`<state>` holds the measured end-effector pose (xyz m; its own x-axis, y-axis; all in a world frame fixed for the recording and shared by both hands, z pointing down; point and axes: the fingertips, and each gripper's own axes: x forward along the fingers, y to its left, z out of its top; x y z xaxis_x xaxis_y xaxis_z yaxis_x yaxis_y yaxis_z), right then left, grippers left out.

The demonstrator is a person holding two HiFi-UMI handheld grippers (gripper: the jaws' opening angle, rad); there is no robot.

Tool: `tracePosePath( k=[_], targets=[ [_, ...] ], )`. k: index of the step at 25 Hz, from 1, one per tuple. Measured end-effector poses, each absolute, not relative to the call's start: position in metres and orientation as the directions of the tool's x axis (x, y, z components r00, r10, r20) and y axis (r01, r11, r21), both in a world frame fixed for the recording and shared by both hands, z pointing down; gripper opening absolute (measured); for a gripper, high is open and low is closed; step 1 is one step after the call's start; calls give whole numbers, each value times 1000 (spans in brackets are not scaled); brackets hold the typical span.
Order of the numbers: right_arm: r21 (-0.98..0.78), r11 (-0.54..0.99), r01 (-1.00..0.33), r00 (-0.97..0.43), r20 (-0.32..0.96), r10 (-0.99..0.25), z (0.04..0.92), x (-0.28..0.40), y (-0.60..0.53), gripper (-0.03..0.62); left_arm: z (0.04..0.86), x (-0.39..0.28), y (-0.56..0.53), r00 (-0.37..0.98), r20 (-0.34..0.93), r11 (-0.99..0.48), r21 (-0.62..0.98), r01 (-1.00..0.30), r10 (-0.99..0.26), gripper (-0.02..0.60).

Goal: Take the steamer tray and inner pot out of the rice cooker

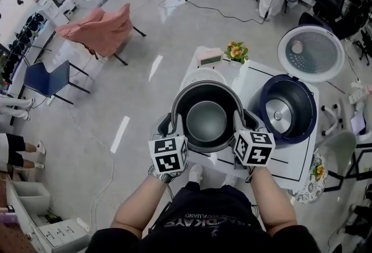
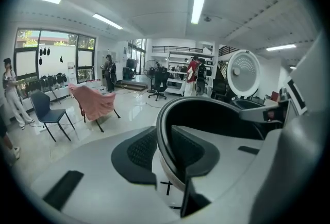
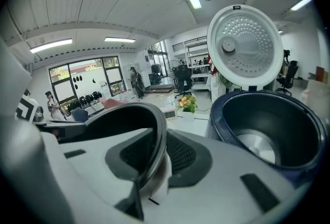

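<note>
The dark inner pot [image 1: 206, 121] hangs in the air over the white table [image 1: 290, 159], just left of the dark blue rice cooker [image 1: 285, 109], whose lid [image 1: 311, 53] stands open. My left gripper [image 1: 174, 128] is shut on the pot's left rim and my right gripper [image 1: 244, 125] on its right rim. In the left gripper view the rim [image 2: 167, 115] runs between the padded fingers [image 2: 139, 151]. The right gripper view shows the same hold on the rim [image 3: 154, 120], with the empty cooker bowl [image 3: 268, 130] beside it. A white round steamer tray [image 1: 200, 75] lies on the table behind the pot.
A small flower pot [image 1: 236, 51] and a pink clock [image 1: 209, 59] stand at the table's far edge. A chair draped in pink cloth [image 1: 99, 31] and a blue chair [image 1: 46, 78] are on the floor to the left. People stand at the room's left side.
</note>
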<state>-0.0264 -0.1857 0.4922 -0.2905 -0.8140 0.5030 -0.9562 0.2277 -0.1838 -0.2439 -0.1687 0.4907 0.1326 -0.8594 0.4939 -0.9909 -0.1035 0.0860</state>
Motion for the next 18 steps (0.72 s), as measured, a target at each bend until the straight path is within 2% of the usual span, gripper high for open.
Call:
tracePosePath(
  k=[9,18],
  targets=[
    [-180,182,-967,-254,579,-775,537,-10,-165,84,535,-228,-155,161,564,-135,87,-987,-810,92],
    [-169,182,-969,-246,549,-799,525,-4,-159,81,535,-221,-149,189,563,-158,104,-982,-804,95]
  ],
)
